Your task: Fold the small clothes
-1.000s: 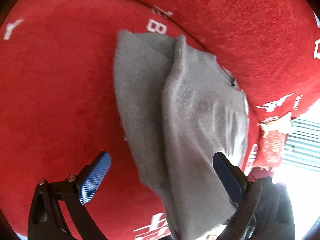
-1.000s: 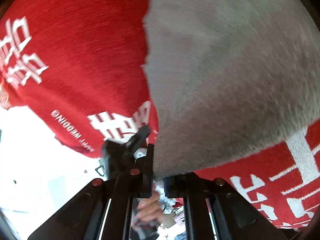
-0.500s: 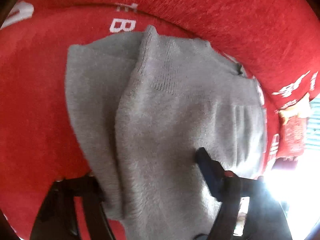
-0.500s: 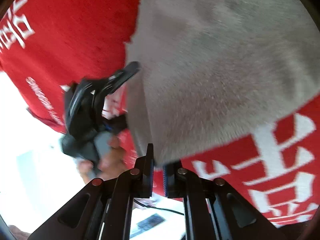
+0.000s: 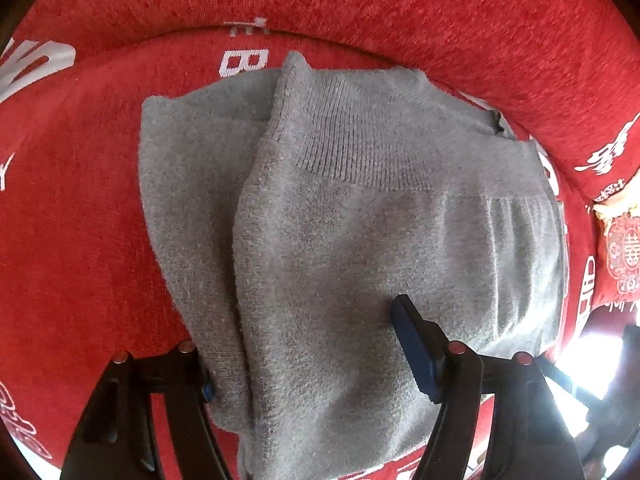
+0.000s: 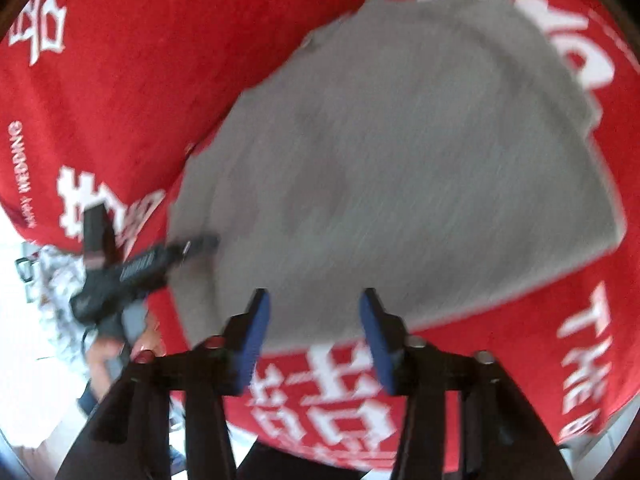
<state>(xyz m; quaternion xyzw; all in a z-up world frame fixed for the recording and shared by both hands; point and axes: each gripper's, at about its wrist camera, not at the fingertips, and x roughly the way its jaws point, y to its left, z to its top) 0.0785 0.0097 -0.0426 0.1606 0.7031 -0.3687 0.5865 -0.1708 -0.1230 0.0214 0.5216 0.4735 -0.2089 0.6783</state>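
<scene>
Bright daylight, blown-out lower corners; right view motion-blurred, fisheye edges dark

Left gripper (image 5: 304, 356) left pad hidden under grey garment (image 5: 360, 220); right-wrist view motion-blurred.

one grey garment (image 5: 360, 240), one red cloth (image 5: 80, 240), two grippers, one red cushion (image 5: 624, 256)

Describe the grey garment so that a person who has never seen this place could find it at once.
Look first at the large red cloth with white printed characters that covers the whole surface. On it lies the grey garment, a small fuzzy knit piece folded over itself, with a ribbed band across its upper layer. It is the only grey thing there; everything around it is red and white.
</scene>
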